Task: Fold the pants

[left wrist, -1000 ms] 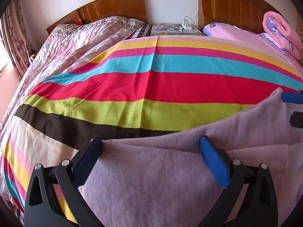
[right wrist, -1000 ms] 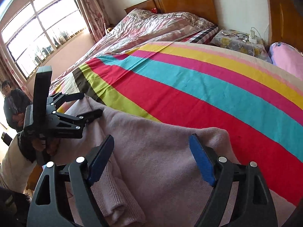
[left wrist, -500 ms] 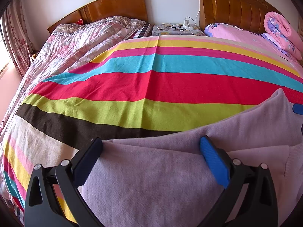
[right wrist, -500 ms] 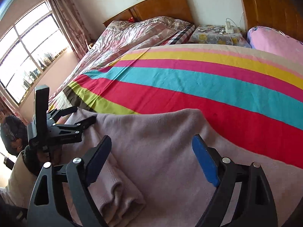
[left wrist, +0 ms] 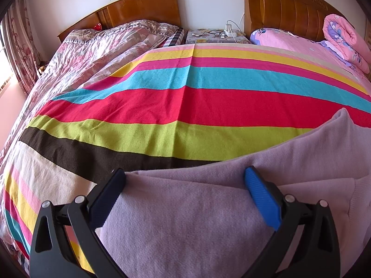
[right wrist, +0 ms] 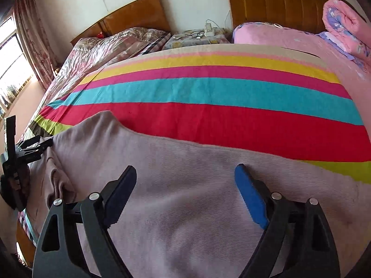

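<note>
Pale lilac knit pants lie partly folded on the near side of a striped blanket. My left gripper is open, its fingers straddling the folded edge without pinching it. In the right wrist view the pants spread wide, with a bunched fold at the left. Above the flat cloth hovers my right gripper, jaws wide and closing slightly, with nothing pressed between the pads. At that view's left edge the left gripper shows at the pants' corner, with a hand holding it.
A bedside table with glasses and a charger stands between two wooden headboards. A floral quilt covers the left bed. A rolled pink quilt lies at the far right. A bright window and curtain are on the left.
My right gripper has swung to the right along the pants and rolled, so the left gripper now sits at the far left of its view. The left gripper has stayed still.
</note>
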A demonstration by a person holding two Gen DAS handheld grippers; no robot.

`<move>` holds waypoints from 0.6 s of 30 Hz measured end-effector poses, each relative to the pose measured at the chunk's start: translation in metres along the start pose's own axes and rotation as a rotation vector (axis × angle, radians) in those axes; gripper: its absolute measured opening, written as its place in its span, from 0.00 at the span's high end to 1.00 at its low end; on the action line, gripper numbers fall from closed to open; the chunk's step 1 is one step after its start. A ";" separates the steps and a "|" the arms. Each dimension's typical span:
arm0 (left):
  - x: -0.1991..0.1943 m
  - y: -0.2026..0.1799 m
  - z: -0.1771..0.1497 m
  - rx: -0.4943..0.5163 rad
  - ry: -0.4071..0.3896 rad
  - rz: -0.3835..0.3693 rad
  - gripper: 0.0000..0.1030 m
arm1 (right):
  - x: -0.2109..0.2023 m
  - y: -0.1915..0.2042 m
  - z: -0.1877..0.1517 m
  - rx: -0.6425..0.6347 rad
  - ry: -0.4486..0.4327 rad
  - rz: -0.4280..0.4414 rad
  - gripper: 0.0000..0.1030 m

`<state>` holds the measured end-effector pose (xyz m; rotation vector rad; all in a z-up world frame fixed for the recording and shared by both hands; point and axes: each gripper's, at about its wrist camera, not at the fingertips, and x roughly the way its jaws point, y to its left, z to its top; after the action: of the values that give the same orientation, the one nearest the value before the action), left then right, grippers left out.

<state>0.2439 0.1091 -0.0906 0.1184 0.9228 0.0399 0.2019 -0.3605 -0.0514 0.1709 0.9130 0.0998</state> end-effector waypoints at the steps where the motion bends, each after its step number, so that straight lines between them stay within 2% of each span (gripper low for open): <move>1: 0.000 0.000 0.000 0.001 0.000 0.002 0.01 | -0.007 -0.011 0.001 0.040 -0.010 -0.062 0.17; 2: 0.000 -0.001 0.000 0.001 0.000 0.002 0.01 | -0.013 -0.019 0.001 0.067 -0.014 -0.068 0.16; 4: 0.000 -0.001 0.000 0.001 0.000 0.001 0.01 | -0.014 -0.024 -0.003 0.044 0.008 -0.007 0.15; 6: -0.002 -0.003 0.000 0.001 0.000 0.002 0.01 | -0.008 -0.024 -0.010 -0.018 0.040 -0.012 0.15; 8: -0.002 -0.003 0.000 0.001 0.000 0.001 0.01 | -0.010 -0.024 -0.012 -0.030 0.022 -0.019 0.16; 9: -0.002 -0.002 0.000 0.000 -0.001 0.000 0.01 | -0.015 -0.022 -0.013 -0.030 0.009 -0.056 0.18; 11: -0.004 -0.003 0.000 -0.002 -0.006 0.007 0.01 | -0.035 -0.008 -0.017 -0.046 -0.037 -0.187 0.15; 12: -0.011 -0.005 0.001 -0.005 -0.019 0.036 0.02 | -0.047 0.006 -0.022 -0.066 -0.054 -0.163 0.15; 13: -0.026 -0.007 0.000 -0.010 -0.056 0.069 0.07 | -0.060 0.016 -0.029 -0.088 -0.062 -0.109 0.15; 16: -0.091 -0.017 -0.011 -0.016 -0.205 -0.038 0.02 | -0.087 0.049 -0.064 -0.202 -0.060 -0.047 0.15; 18: -0.111 -0.034 -0.029 0.058 -0.195 -0.051 0.01 | -0.095 0.065 -0.092 -0.266 -0.047 -0.049 0.15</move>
<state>0.1529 0.0687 -0.0238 0.1501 0.7324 -0.0454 0.0707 -0.3020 -0.0204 -0.0955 0.8480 0.1701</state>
